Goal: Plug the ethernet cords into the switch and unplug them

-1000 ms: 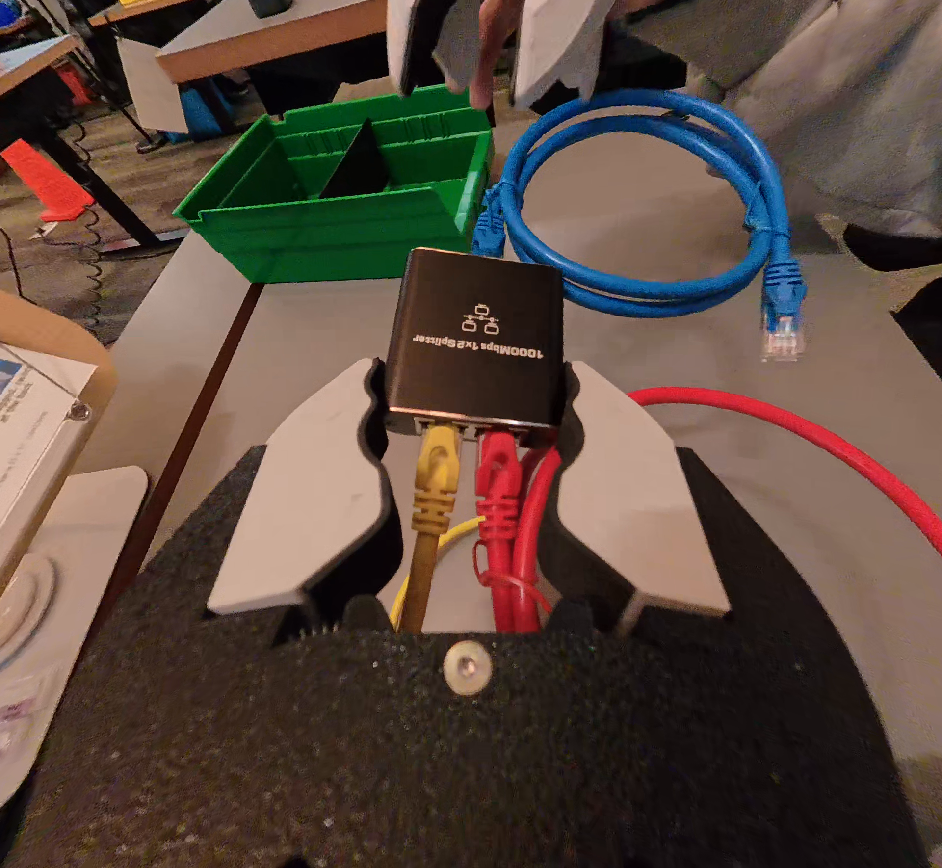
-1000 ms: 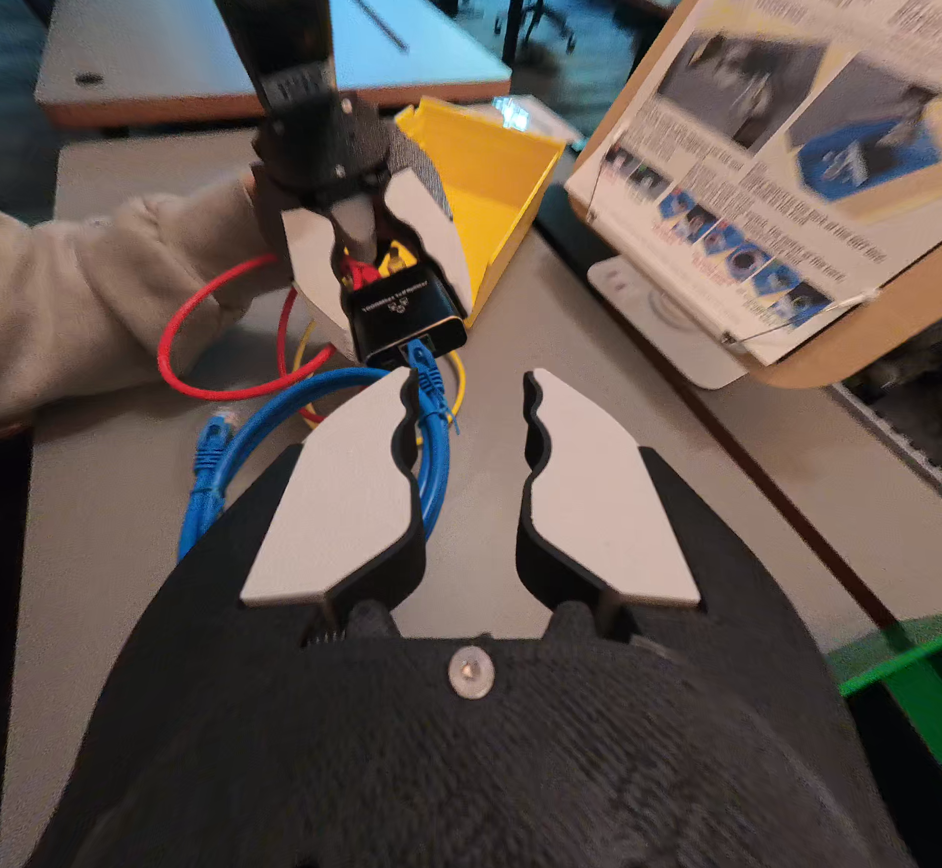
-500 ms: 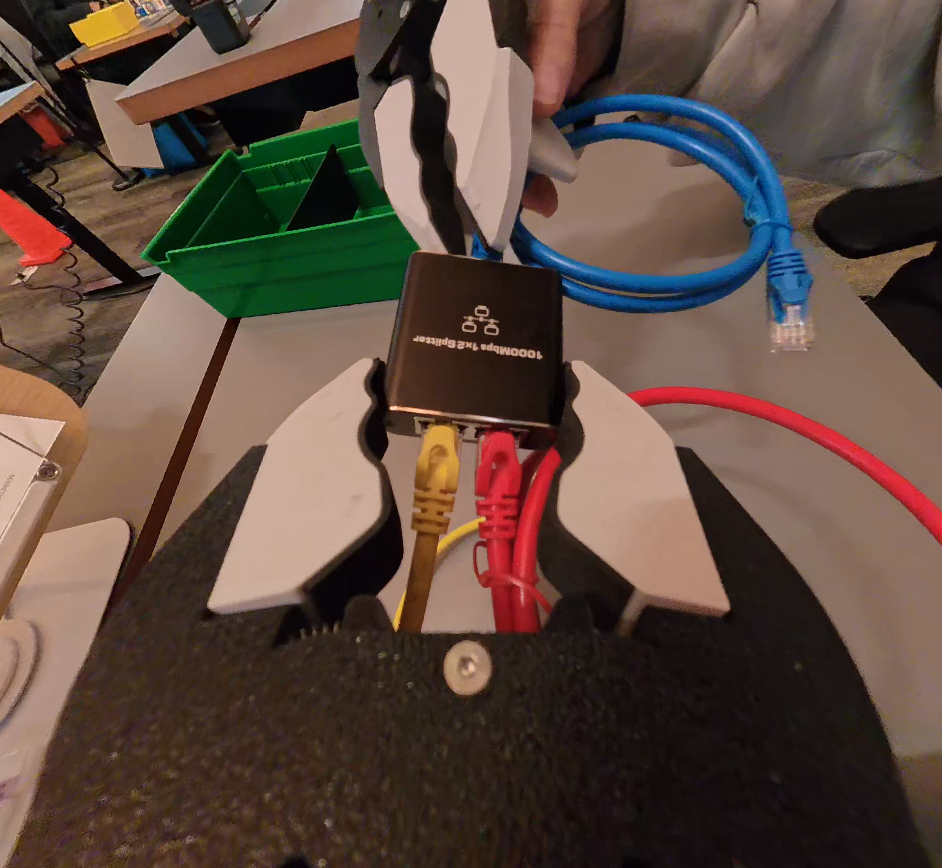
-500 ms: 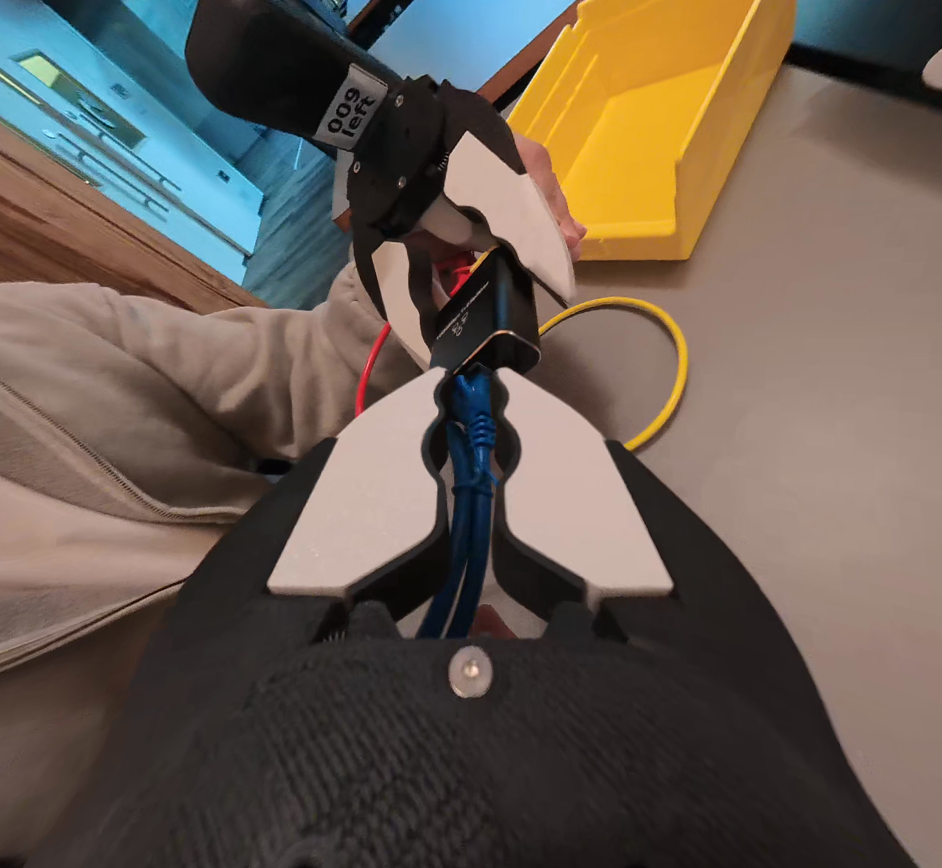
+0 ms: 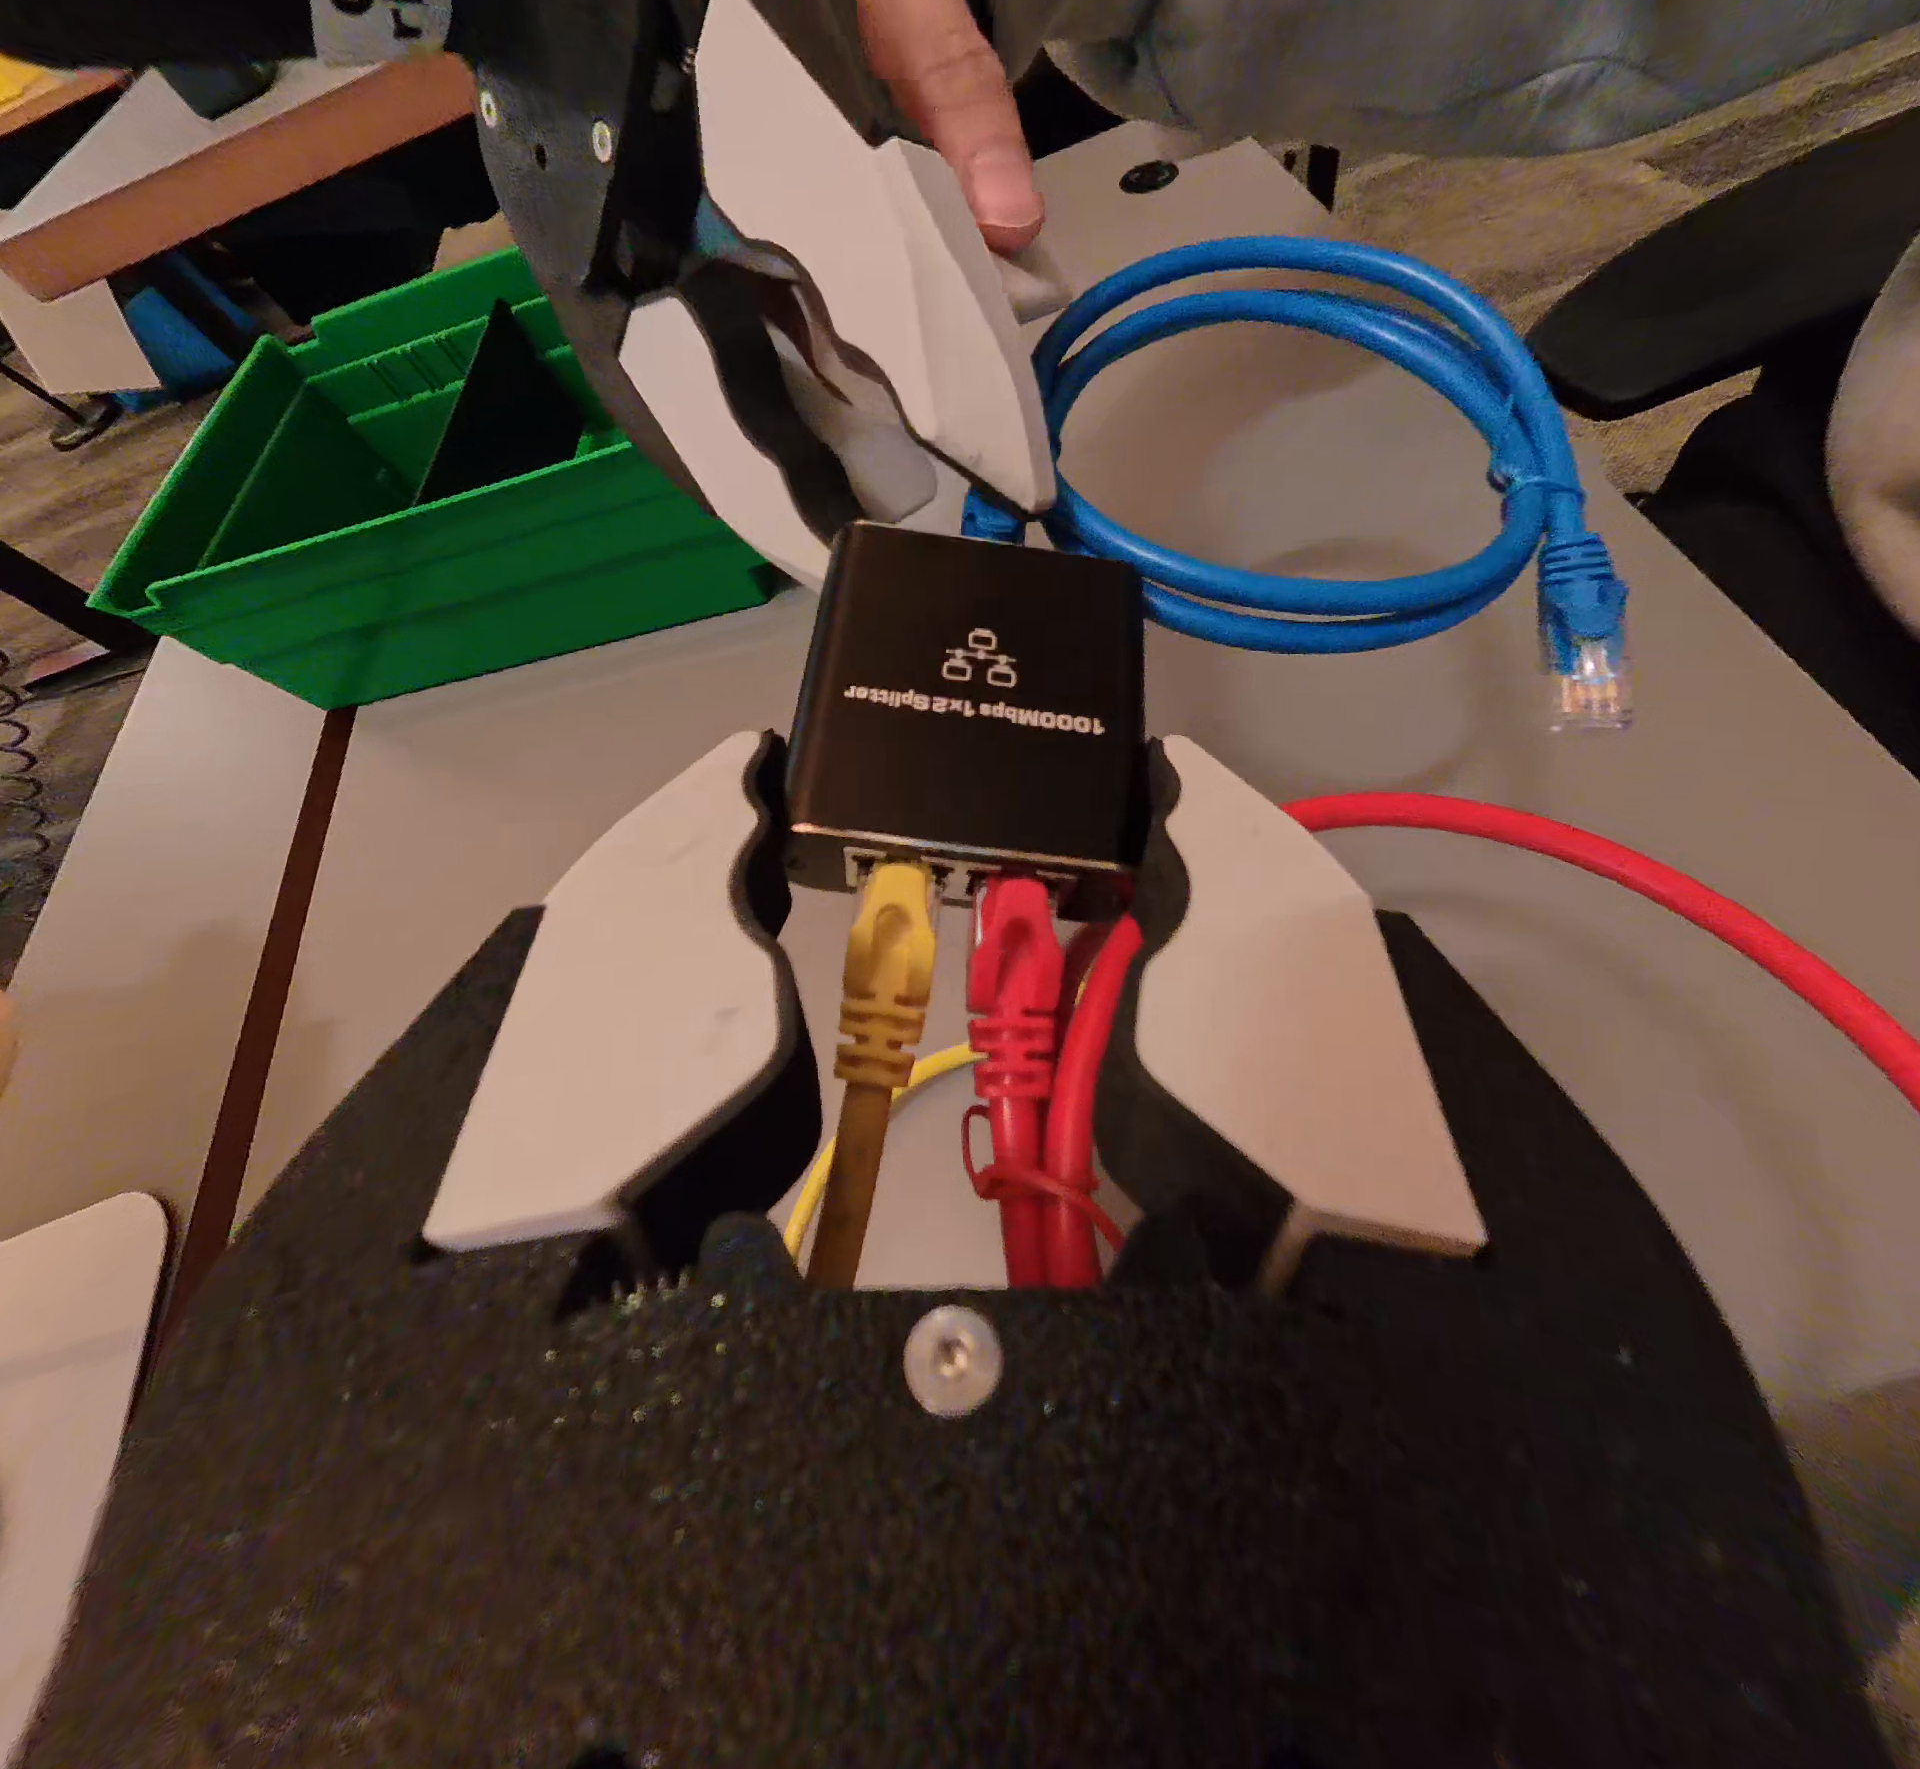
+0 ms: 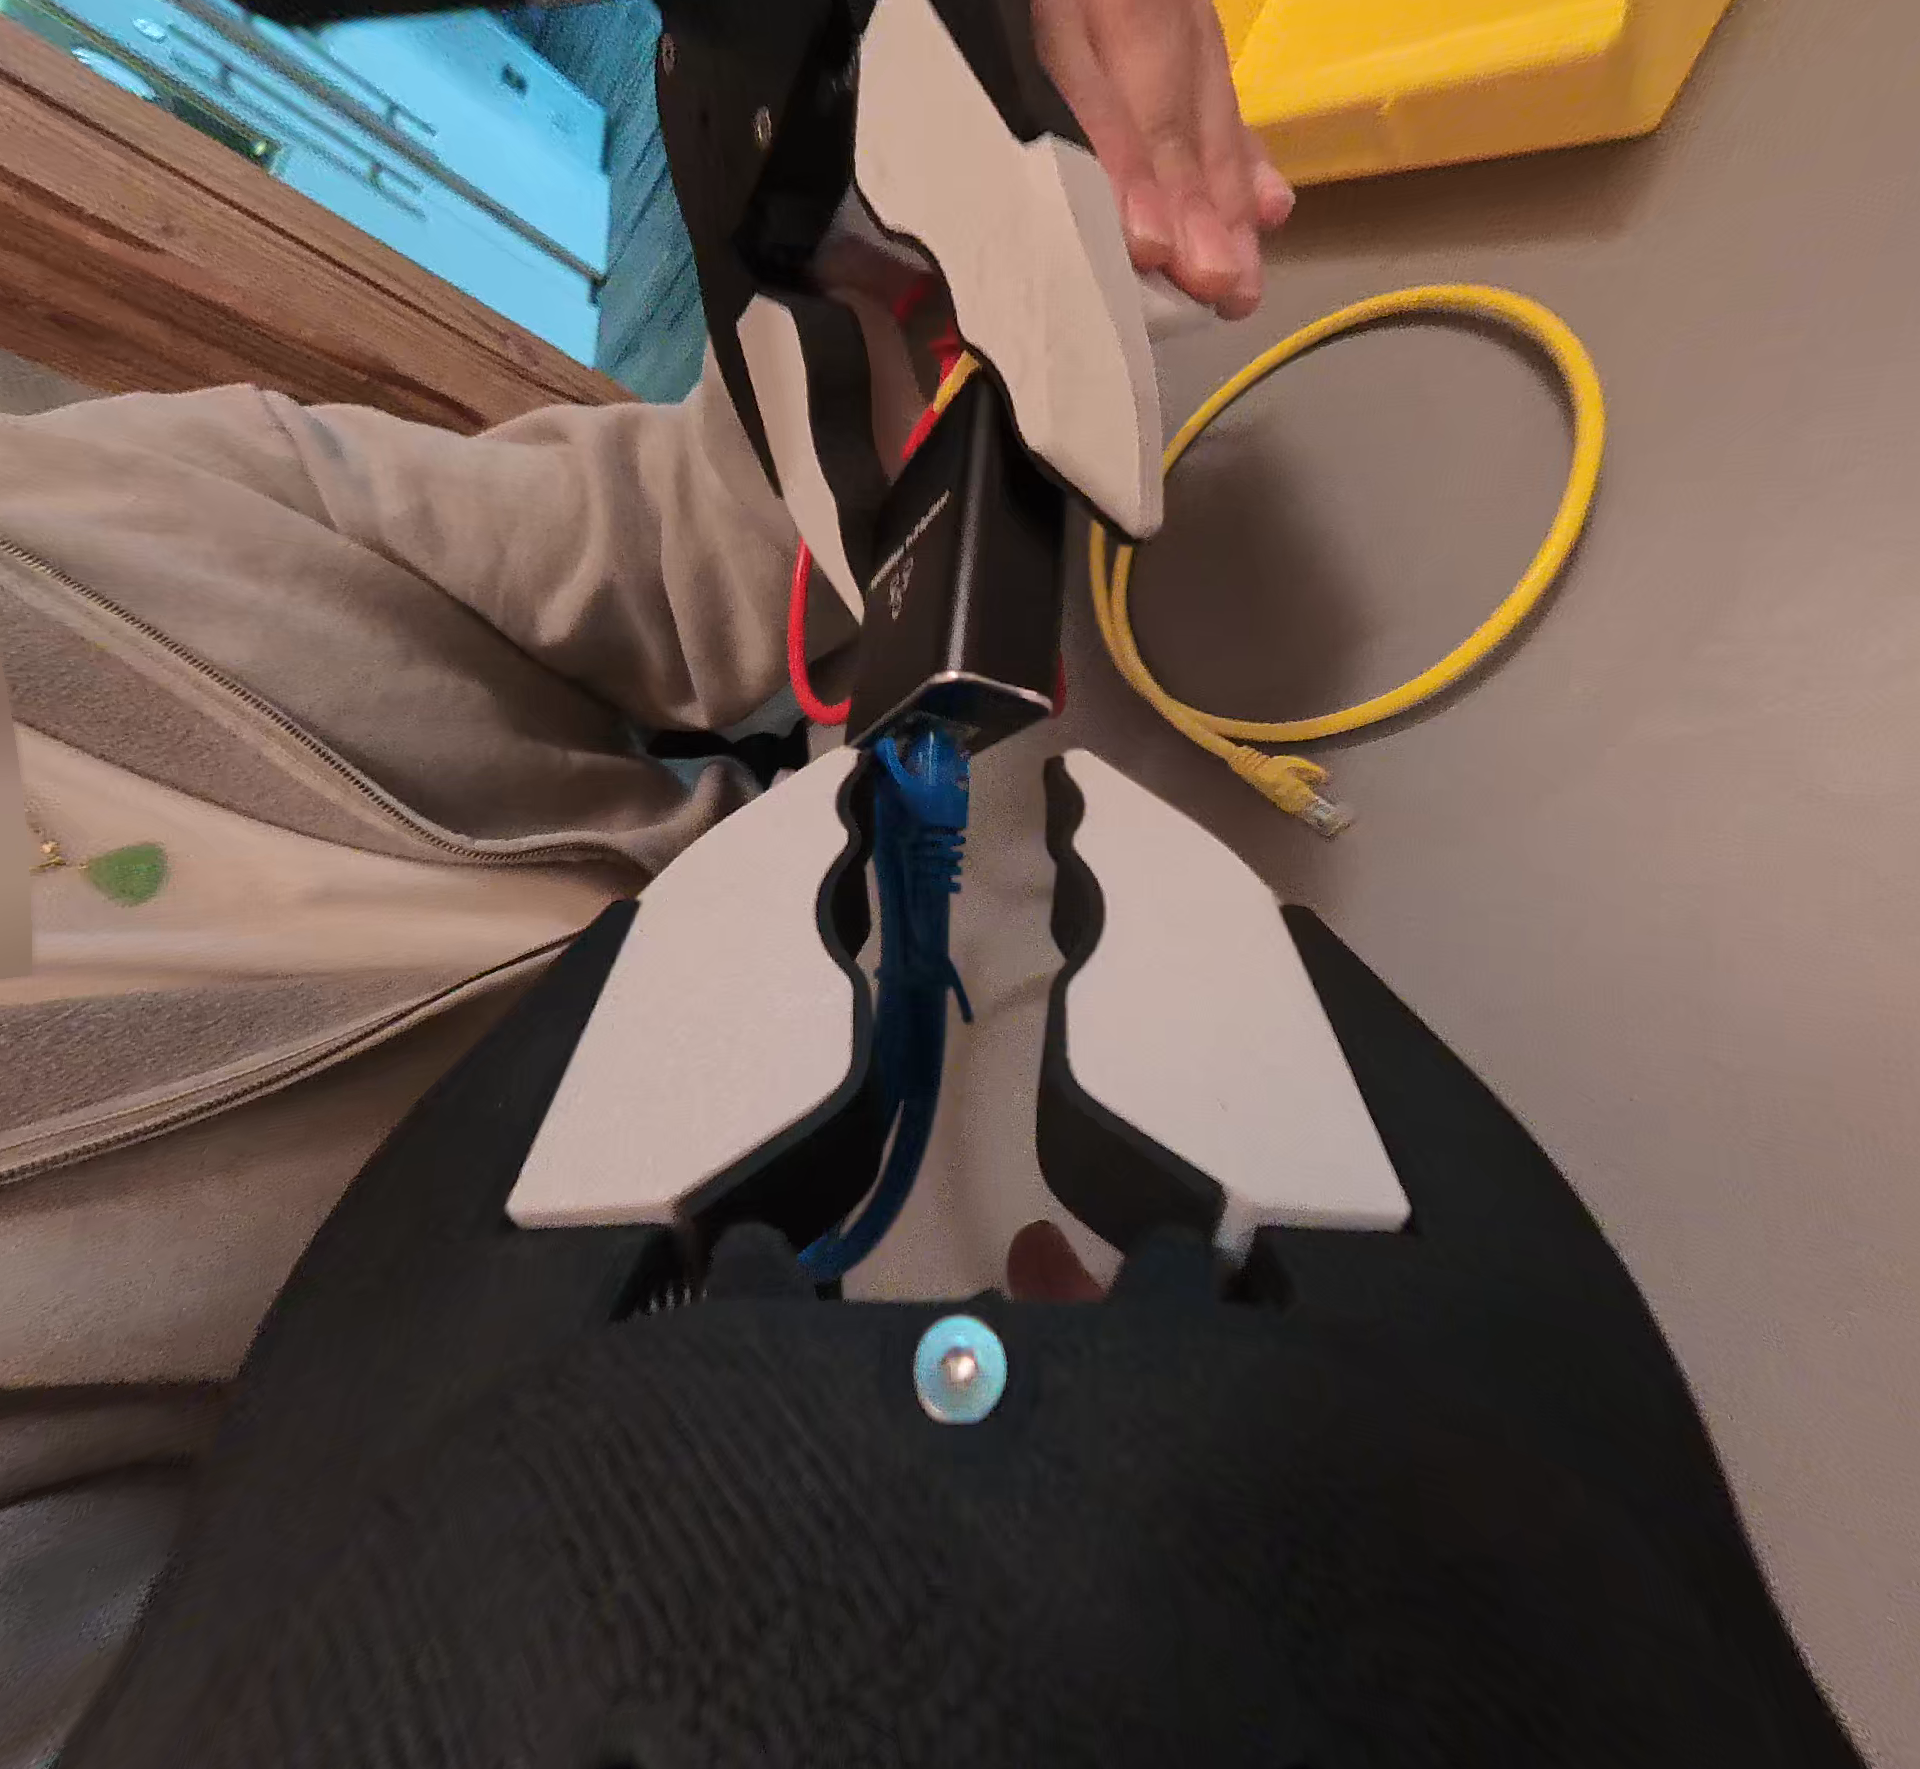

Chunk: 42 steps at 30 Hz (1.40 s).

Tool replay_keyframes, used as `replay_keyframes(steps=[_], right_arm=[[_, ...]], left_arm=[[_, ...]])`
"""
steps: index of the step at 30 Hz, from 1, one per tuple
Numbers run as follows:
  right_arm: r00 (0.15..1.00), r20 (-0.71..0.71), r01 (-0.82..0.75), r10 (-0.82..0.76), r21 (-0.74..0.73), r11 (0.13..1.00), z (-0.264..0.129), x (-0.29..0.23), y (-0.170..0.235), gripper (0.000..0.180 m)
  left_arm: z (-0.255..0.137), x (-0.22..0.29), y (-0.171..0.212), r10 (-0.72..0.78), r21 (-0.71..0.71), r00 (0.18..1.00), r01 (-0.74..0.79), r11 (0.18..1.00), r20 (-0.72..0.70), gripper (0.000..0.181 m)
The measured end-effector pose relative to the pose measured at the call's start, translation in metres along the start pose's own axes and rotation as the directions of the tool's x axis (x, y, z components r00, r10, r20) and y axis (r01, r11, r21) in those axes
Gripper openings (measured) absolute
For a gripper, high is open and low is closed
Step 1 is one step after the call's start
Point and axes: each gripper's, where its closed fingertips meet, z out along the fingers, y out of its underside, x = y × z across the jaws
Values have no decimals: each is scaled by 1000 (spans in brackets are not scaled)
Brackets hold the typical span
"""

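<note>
Black switch (image 5: 966, 701) sits mid-frame, clamped by the left tongs (image 5: 961, 810) (yellow and red cords plugged in); the right tongs (image 6: 951, 769) stand parted around the blue cord's plug (image 6: 925, 784).

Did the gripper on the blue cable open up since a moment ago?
Yes. The right gripper was pinched on the blue cable half a second ago; now its fingers stand apart, while the switch stays plugged.
</note>
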Motion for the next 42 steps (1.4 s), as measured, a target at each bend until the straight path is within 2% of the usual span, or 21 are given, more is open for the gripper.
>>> replay_keyframes(steps=[4,10,17,21,26,35,42], right_arm=[[990,142,-14,17,-20,1000,8,-13,1,20],[962,237,-123,133,-59,991,12,-18,1,21],[968,200,-134,151,-96,986,14,-12,4,20],[975,168,-115,142,-161,980,16,-6,9,16],[967,154,-164,203,-235,958,17,-4,13,16],[973,148,-123,177,-319,940,16,-7,30,16],[979,148,-92,143,-305,948,16,-4,35,16]], left_arm=[[-4,2,-3,3,25,1000,-3,1000,-12,64],[-6,5,-4,27,31,999,-27,999,-19,64],[-3,5,1,32,-1,999,-32,999,-15,64],[-1,5,7,32,-31,999,-33,999,-18,64],[3,6,11,34,-30,999,-35,999,-30,64],[12,14,9,95,-68,994,-98,993,-57,64],[16,16,10,106,-100,993,-112,989,-57,64]])
